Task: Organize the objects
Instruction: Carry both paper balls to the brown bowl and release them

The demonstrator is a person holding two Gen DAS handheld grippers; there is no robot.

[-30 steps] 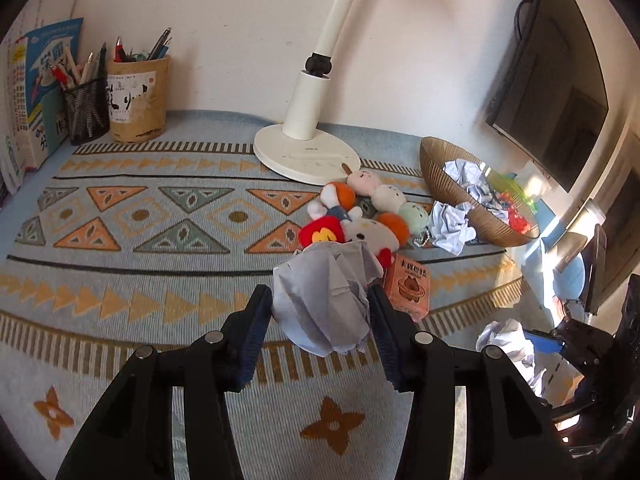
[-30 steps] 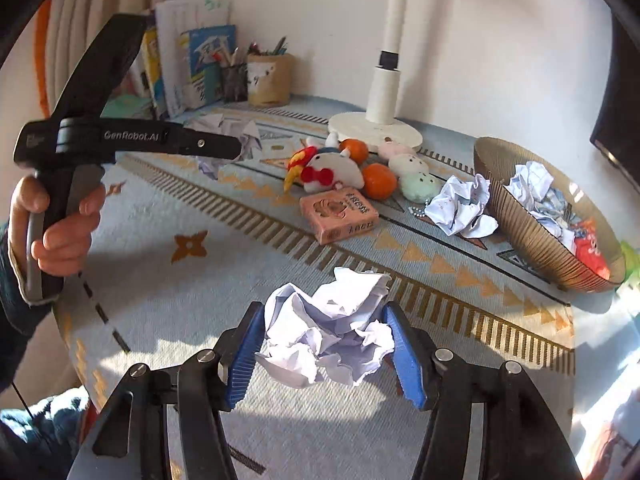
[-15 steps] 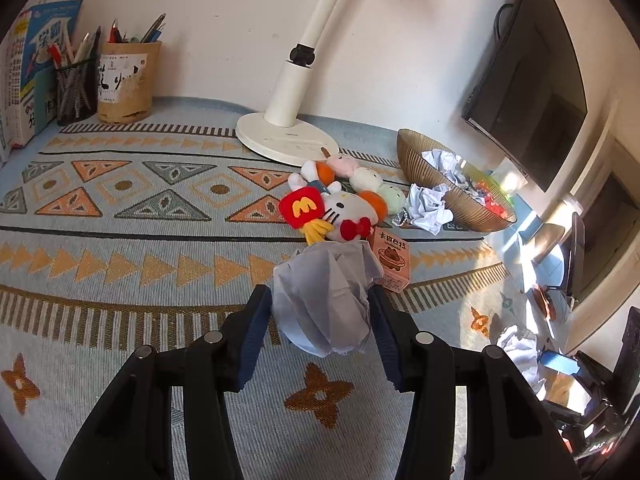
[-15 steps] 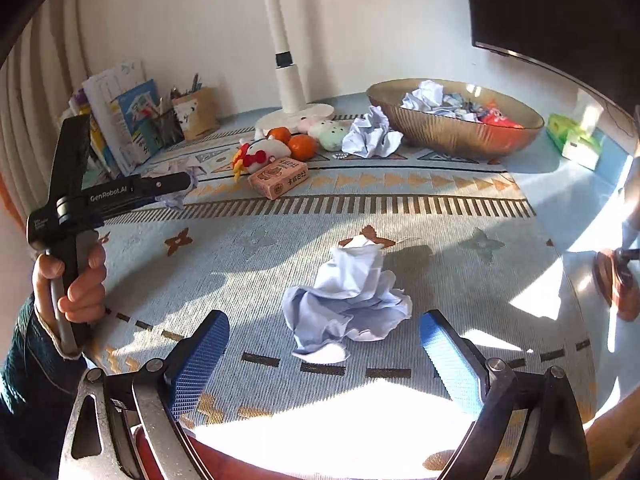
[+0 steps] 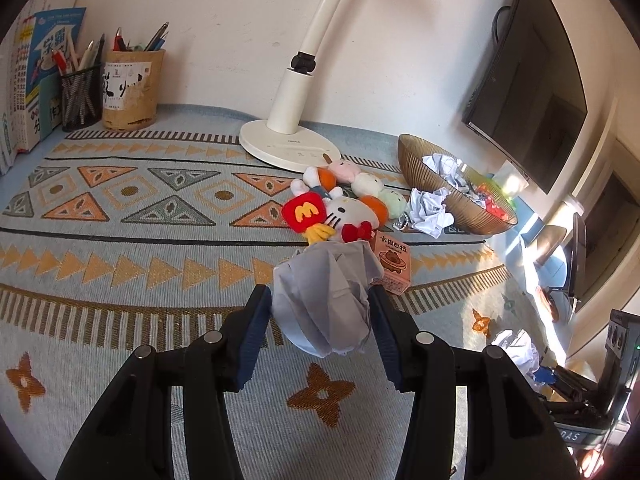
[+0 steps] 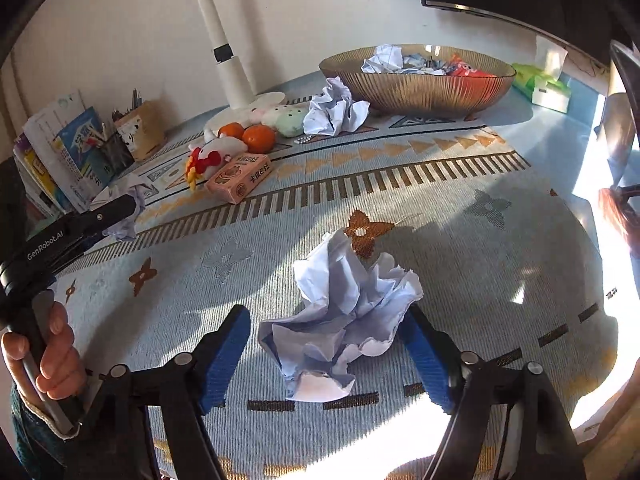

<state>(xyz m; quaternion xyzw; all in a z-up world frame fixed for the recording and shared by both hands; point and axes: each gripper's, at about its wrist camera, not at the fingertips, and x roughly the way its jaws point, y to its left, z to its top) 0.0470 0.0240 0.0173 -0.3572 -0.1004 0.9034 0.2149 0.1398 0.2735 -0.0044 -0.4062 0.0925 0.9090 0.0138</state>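
Observation:
My left gripper (image 5: pixel 320 320) is shut on a crumpled pale-blue paper ball (image 5: pixel 324 296) and holds it above the patterned mat. It also shows in the right wrist view (image 6: pixel 120 216), held by a hand at the left. My right gripper (image 6: pixel 326 344) is open, its blue pads either side of a second crumpled paper ball (image 6: pixel 344 320) that lies on the mat. A gold ribbed bowl (image 6: pixel 420 88) holds crumpled papers and red items at the back. A third paper ball (image 6: pixel 334 110) lies beside the bowl.
Plush toys (image 5: pixel 340 208), two oranges (image 6: pixel 258 138) and a pink box (image 6: pixel 240 178) lie mid-mat. A white lamp base (image 5: pixel 288 144), pen holders (image 5: pixel 128 84) and books (image 5: pixel 36 80) stand at the back. A monitor (image 5: pixel 528 80) hangs right. A tissue pack (image 6: pixel 544 88) sits beyond the bowl.
My right gripper let go of its paper ball, which now lies on the mat, then moved closer so the ball sits between its open pads. My left gripper kept its hold and shifted slightly.

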